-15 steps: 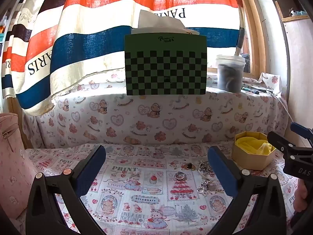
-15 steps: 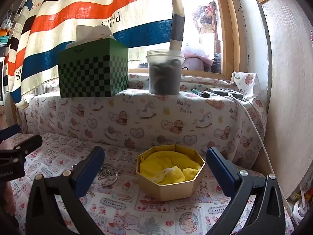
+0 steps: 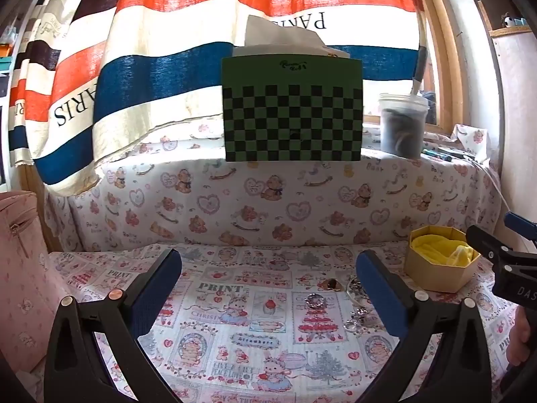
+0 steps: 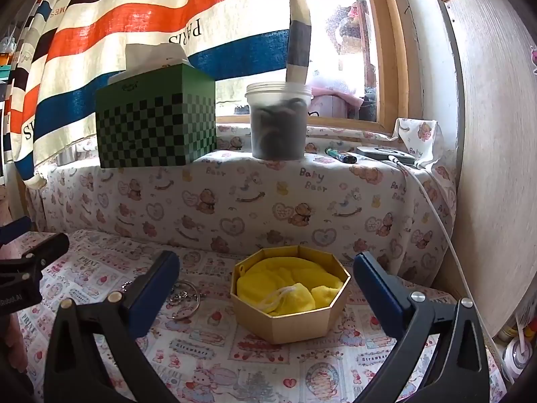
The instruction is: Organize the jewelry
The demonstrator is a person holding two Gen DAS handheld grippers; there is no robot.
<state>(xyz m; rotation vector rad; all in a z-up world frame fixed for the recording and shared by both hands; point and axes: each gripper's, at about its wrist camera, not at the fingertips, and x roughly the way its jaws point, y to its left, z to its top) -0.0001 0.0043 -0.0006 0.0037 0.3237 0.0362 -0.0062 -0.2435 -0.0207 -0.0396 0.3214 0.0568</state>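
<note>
Several jewelry pieces lie on the printed cloth: a dark-stone ring (image 3: 330, 283), a round silver piece (image 3: 314, 300), and silver rings and hoops (image 3: 357, 319), also in the right wrist view (image 4: 183, 297). An octagonal gold box (image 4: 290, 315) with yellow cloth inside stands to their right (image 3: 436, 275). My left gripper (image 3: 268, 288) is open and empty, above the cloth left of the jewelry. My right gripper (image 4: 265, 288) is open and empty, with the box between its fingers' lines of sight.
A green checkered tissue box (image 3: 292, 110) and a plastic tub (image 4: 278, 121) stand on the cloth-covered ledge behind. A pink bag (image 3: 16, 268) is at the left. A white cable (image 4: 436, 221) runs down the right. A wooden panel (image 4: 496, 168) bounds the right side.
Both views have shifted slightly; the grippers stay open and empty. The jewelry and box have not moved.
</note>
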